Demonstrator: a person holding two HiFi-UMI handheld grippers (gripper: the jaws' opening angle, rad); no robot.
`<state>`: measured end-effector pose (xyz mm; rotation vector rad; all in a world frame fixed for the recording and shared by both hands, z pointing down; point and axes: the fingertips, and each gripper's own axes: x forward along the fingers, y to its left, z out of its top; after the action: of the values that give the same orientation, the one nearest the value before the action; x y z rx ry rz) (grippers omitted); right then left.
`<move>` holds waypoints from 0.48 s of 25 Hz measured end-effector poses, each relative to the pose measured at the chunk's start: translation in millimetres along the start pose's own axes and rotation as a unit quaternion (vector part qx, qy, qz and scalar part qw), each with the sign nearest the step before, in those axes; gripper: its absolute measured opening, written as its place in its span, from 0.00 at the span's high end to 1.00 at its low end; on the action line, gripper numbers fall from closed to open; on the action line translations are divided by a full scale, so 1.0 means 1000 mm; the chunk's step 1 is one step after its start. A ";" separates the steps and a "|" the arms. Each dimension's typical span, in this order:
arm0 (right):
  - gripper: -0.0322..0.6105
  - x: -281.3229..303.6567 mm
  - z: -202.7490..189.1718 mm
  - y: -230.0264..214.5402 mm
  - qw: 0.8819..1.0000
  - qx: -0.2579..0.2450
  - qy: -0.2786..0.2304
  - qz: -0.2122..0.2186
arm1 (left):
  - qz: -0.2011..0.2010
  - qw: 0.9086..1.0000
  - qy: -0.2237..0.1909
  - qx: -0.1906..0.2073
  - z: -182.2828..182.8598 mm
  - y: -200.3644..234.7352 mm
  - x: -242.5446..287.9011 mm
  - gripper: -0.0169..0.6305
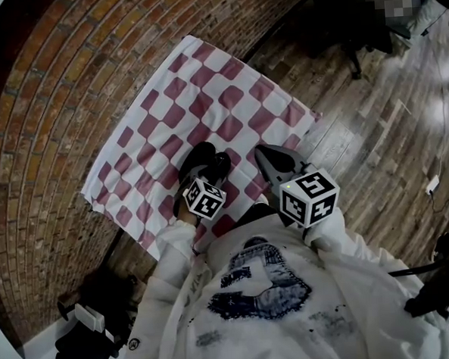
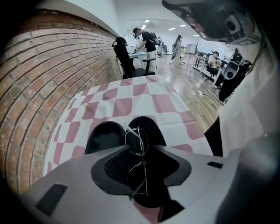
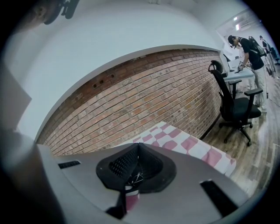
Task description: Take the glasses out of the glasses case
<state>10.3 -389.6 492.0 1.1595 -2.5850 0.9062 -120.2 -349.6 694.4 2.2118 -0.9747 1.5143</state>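
Brick wall [image 1: 60, 101] runs along the far side of a worktop draped in a red-and-white checked cloth [image 1: 227, 99]. On that cloth, near the person's edge, the black glasses case [image 2: 104, 136] lies open with its 2 halves spread. Directly over the case the left tool [image 2: 143, 148] points steeply down, its 2 jaws part-way apart, with the thin wire-framed glasses [image 2: 136, 140] standing edge-on between them. A gap shows on the right jaw's side, so the pads do not look to be pressing on the frame yet, and the glasses appear to sit in or just above the case. Just to the right of the case the right tool [image 3: 138, 148] hangs with its jaws together and nothing in them, apart from the case as far as the head view shows. The step in hand looks to be the grasp itself: the glasses are bracketed but not taken out. The next move probably calls for closing gently on the frame, since such thin wire could bend or slip, then lifting straight up clear of the case. The right tool might need to steady the case if it tries to come up too.
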 end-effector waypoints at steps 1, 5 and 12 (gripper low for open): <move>0.93 0.000 0.000 -0.001 1.000 0.001 0.000 -0.001 | -0.002 1.000 0.001 0.000 0.000 0.000 0.001 0.73; 0.93 -0.002 0.001 -0.001 1.000 0.004 0.000 -0.001 | -0.006 1.000 0.007 -0.009 -0.001 0.000 0.006 0.75; 0.93 -0.004 0.002 -0.004 1.000 0.006 0.001 -0.006 | -0.006 1.000 0.016 -0.013 -0.004 0.001 0.012 0.80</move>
<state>16.1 -390.5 491.2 1.1757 -2.5727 0.9220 -121.2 -351.9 707.0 2.1659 -0.9645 1.5182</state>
